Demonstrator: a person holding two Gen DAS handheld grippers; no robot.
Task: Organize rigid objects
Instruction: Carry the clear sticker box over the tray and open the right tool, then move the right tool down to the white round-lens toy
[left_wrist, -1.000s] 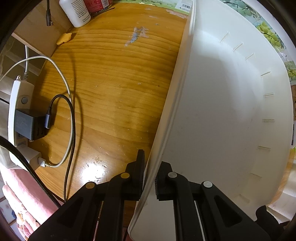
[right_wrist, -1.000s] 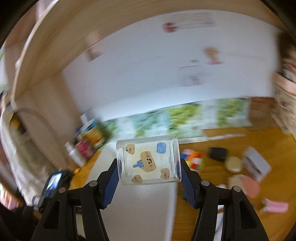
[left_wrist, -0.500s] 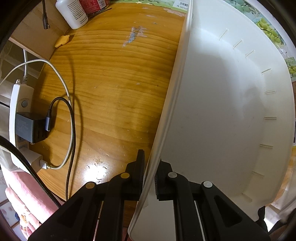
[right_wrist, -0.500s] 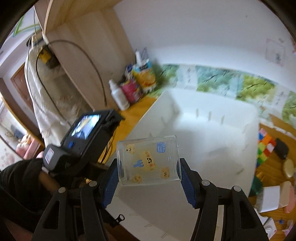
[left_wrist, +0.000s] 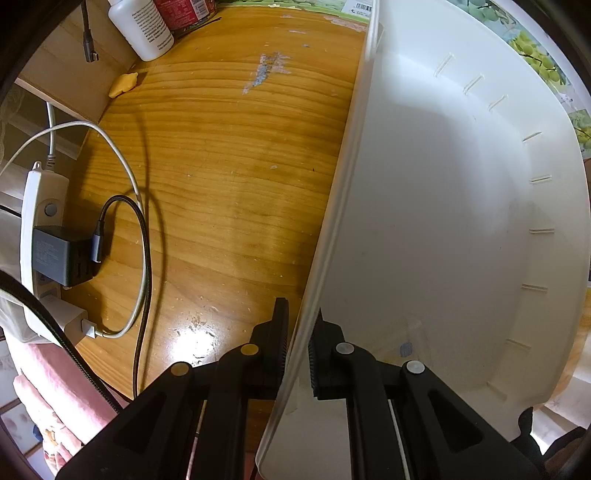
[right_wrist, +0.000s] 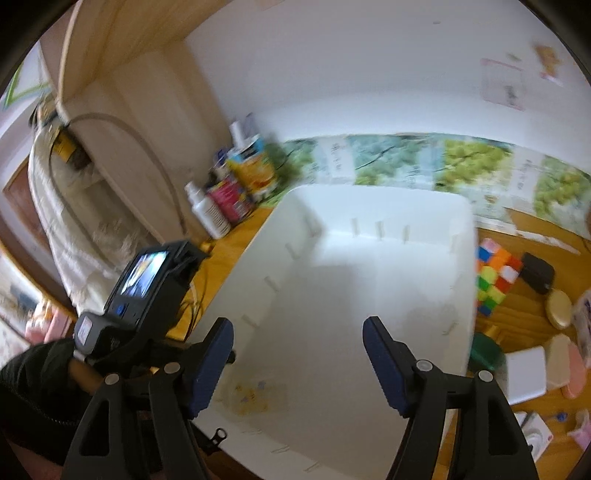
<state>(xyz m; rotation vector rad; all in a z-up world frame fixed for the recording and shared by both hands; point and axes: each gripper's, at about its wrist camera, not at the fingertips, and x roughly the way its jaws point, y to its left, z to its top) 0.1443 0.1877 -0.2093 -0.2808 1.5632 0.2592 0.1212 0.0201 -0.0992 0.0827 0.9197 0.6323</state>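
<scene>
The wooden tabletop (left_wrist: 229, 177) carries a big white tub (left_wrist: 443, 206). Left of it lie a power strip (left_wrist: 38, 236), looping cables (left_wrist: 142, 236) and a white bottle (left_wrist: 142, 27). On the other side sit a colourful cube (right_wrist: 495, 280) and what may be a gold lid (right_wrist: 561, 309).

The left wrist camera looks straight down, close over the white bin (left_wrist: 443, 221) wall and the desk (left_wrist: 221, 166). The right wrist camera looks obliquely down from above the bin's (right_wrist: 369, 277) near edge toward the desk's (right_wrist: 535, 236) far edge and the wall. Both views share the bin interior.
</scene>
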